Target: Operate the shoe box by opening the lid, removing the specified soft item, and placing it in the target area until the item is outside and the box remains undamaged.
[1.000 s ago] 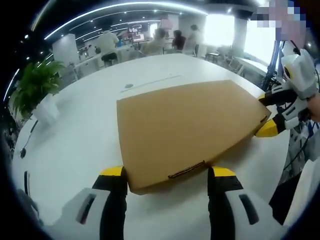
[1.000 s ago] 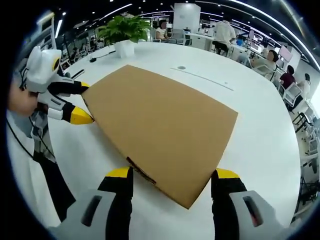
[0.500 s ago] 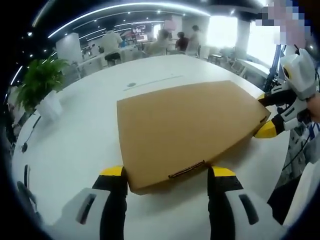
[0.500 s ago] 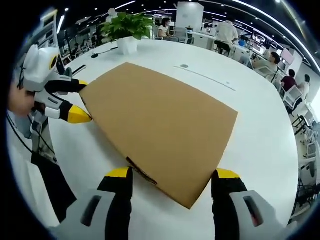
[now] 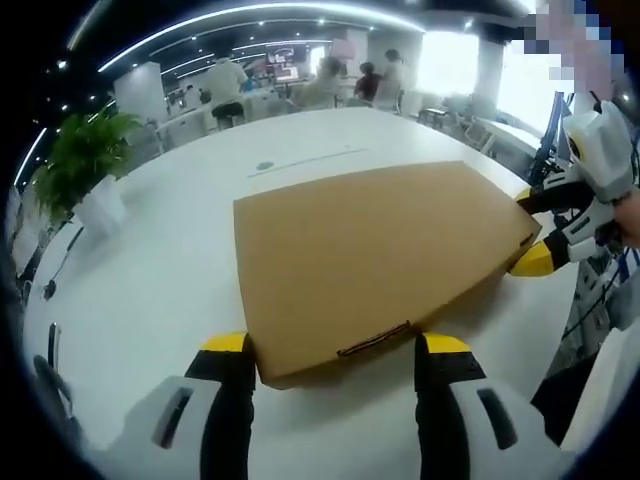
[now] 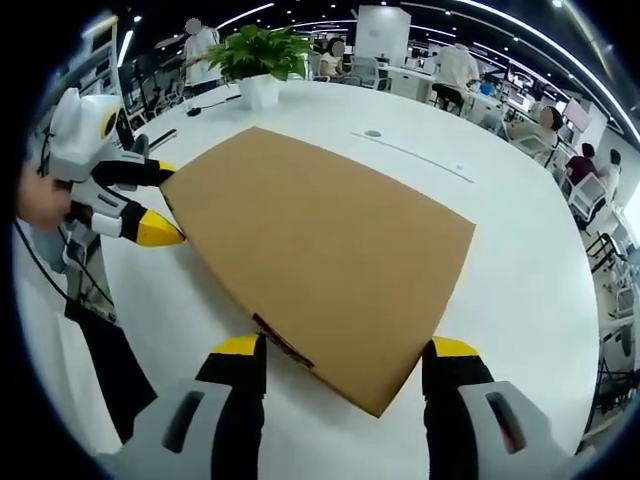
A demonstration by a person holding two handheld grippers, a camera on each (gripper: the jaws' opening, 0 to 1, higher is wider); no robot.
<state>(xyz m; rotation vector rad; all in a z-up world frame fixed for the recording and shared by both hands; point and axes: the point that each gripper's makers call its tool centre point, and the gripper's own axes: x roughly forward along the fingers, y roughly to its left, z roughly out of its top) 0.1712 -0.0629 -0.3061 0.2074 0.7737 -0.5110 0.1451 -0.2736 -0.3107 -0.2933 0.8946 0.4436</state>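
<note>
Lid-opening step: shoe box [image 5: 375, 255] shut, its ends between wide jaws of left gripper [image 5: 335, 350] and right gripper [image 6: 340, 355]; next, lift gently.

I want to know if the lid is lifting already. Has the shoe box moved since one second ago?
No. In the left gripper view the shoe box keeps the same place against the white table, lid flat, with the left gripper at its near edge.

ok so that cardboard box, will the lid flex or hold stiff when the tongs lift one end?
The box looks wide, flat and thin, so its lid probably bows some if raised from one end. Smooth white table under it: it likely slides rather than tips. Cardboard edges may crease under a hard pinch.
</note>
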